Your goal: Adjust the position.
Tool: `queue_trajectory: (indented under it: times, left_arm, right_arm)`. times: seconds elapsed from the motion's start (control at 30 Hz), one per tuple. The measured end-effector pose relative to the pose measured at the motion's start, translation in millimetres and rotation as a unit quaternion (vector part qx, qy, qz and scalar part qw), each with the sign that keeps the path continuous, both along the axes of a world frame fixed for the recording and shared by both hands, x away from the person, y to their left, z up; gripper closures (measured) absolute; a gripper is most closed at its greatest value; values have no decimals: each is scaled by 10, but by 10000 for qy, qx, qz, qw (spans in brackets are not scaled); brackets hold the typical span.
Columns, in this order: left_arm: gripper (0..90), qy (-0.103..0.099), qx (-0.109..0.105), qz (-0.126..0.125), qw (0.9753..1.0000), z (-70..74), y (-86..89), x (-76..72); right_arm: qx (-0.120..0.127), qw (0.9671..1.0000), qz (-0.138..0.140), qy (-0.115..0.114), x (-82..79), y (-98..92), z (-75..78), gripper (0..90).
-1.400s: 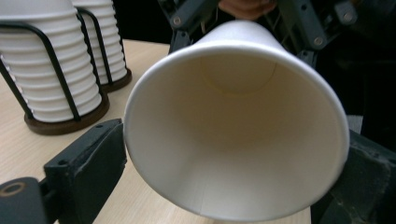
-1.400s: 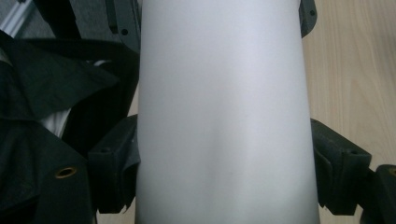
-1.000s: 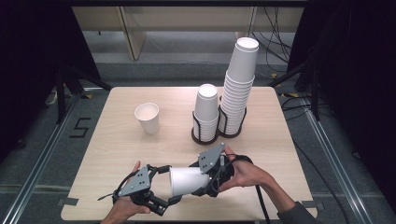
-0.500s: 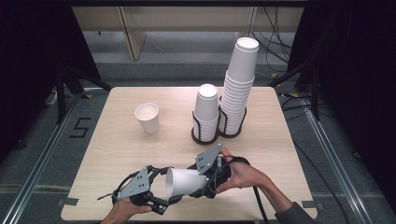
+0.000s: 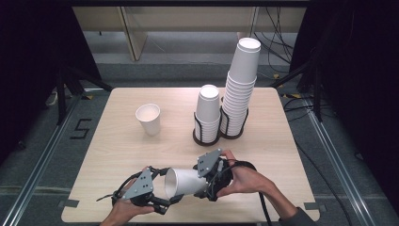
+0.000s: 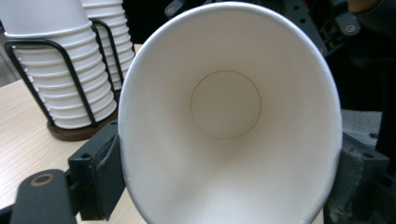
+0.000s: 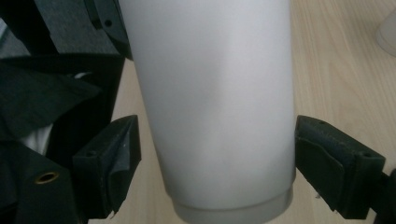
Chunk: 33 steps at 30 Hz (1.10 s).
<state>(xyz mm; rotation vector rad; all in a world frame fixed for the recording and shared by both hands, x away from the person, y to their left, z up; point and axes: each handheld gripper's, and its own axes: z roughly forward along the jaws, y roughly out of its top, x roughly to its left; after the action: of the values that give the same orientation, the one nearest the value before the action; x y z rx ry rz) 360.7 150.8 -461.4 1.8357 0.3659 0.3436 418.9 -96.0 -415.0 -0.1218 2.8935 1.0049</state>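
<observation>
A white paper cup (image 5: 186, 182) lies on its side in the air above the table's front edge, held between both grippers. My left gripper (image 5: 168, 186) comes in from the left, with its jaws pressed on either side of the cup's open rim. In the left gripper view I look straight into the cup (image 6: 226, 102), the left gripper (image 6: 229, 179) clamping the rim. My right gripper (image 5: 207, 181) grips the cup near its base. The right gripper view shows the cup's outer wall (image 7: 215, 107) with the right gripper (image 7: 217, 158) at its sides.
A single upright cup (image 5: 148, 118) stands at the left middle of the wooden table (image 5: 117, 150). A short cup stack (image 5: 207, 110) and a tall stack (image 5: 241, 89) sit in black wire holders at the centre right, and the stacks (image 6: 60, 84) lie close behind the held cup.
My right gripper has carried the cup leftward, mouth first. My left gripper has moved onto the rim and closed its jaws on it.
</observation>
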Motion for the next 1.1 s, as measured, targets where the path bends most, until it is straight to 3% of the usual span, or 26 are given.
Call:
queue_trajectory:
  times: [0.17, 0.23, 0.27, 0.43, 0.53, 0.6, 0.63, 0.67, 0.7, 0.77, 0.9, 0.93, 0.97, 1.0, 1.1]
  left_arm:
    - [143, -10, 179, -3, 9998, -4, -34, -12]
    - [143, -22, 122, -20, 9999, -10, -47, -10]
    - [143, -13, 151, -21, 9999, -6, -49, -12]
    - [128, 108, 261, -16, 9996, 4, -63, -21]
    - [89, 117, 123, 7, 9999, -4, -56, -14]
    - [79, 163, -156, 42, 9997, -8, -44, -15]
    - [57, 156, -372, 101, 9991, -9, -34, -14]
    - [36, 179, -445, 120, 9988, -10, -32, -11]
    - [25, 179, -445, 120, 9988, -10, -32, -11]
    - [27, 206, -640, 92, 9977, -16, -30, -5]
    - [32, 277, -932, 226, 9950, 2, -5, -11]
    - [31, 279, -1023, 296, 9939, -1, 0, -11]
    - [29, 279, -1023, 296, 9939, -1, 0, -11]
    - [30, 268, -1053, 338, 9935, -6, -5, -14]
    - [51, 229, -1075, 329, 9934, -4, -15, -18]
  right_arm:
    - [-192, 9996, -31, -188, -71, 86, -27, 168]
    - [-271, 9995, -166, -87, -98, 93, -39, 168]
    - [-303, 9992, -45, -238, -79, 128, -73, 178]
    - [-341, 9993, 53, -159, -71, 158, -143, 225]
    - [-261, 9996, 110, -80, -53, 158, -166, 226]
    - [-26, 9998, 171, -14, 1, 137, -199, 228]
    - [282, 9991, 215, 233, 22, 99, -210, 230]
    - [452, 9982, 211, 325, 31, 86, -219, 231]
    - [452, 9982, 211, 325, 31, 86, -219, 231]
    - [838, 9945, 284, 563, 41, 46, -213, 233]
    - [1105, 9917, 227, 614, 61, 8, -189, 233]
    - [1289, 9892, 191, 670, 80, -13, -170, 233]
    - [1289, 9892, 191, 670, 80, -13, -170, 233]
    - [1425, 9870, 110, 731, 89, -30, -155, 232]
    - [1457, 9866, 81, 726, 94, -32, -151, 231]
